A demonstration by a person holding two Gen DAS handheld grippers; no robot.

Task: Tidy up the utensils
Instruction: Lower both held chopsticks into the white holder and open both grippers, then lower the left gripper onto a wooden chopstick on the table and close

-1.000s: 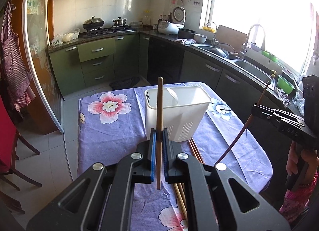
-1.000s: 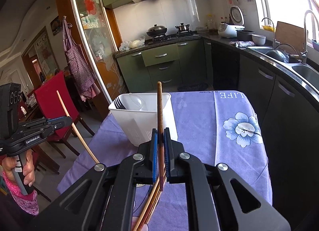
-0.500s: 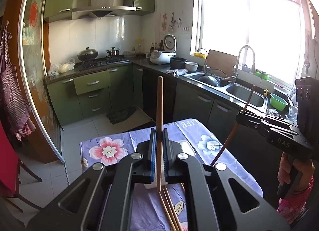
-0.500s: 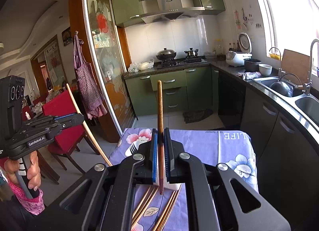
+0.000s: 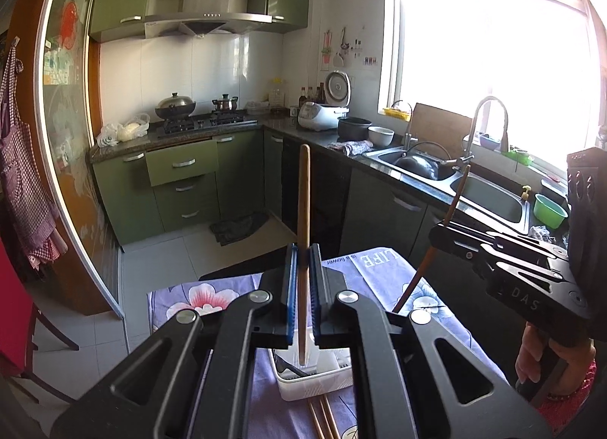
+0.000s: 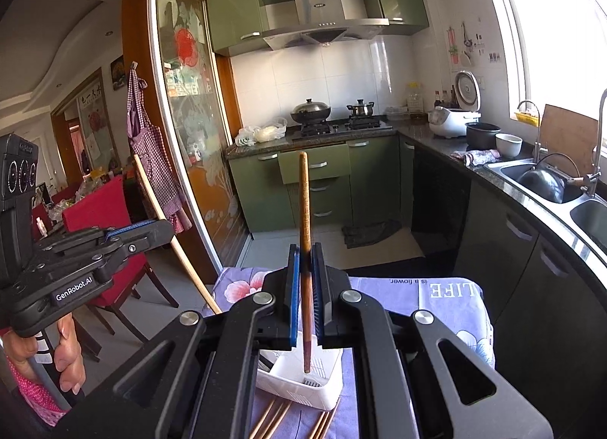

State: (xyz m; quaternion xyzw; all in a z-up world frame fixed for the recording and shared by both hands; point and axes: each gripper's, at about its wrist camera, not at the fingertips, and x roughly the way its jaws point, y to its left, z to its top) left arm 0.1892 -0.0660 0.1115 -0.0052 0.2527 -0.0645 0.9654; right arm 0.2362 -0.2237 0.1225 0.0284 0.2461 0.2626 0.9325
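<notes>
Both grippers clamped tight: left gripper (image 5: 301,298) pinching a pale chopstick (image 5: 303,211), right gripper (image 6: 306,298) pinching a darker chopstick (image 6: 304,211), each held upright, likely for a tip-first drop. Poised above the white holder (image 6: 303,386) on the table (image 6: 447,310). More chopsticks (image 6: 273,420) lying beside it, awaiting sorting.
</notes>
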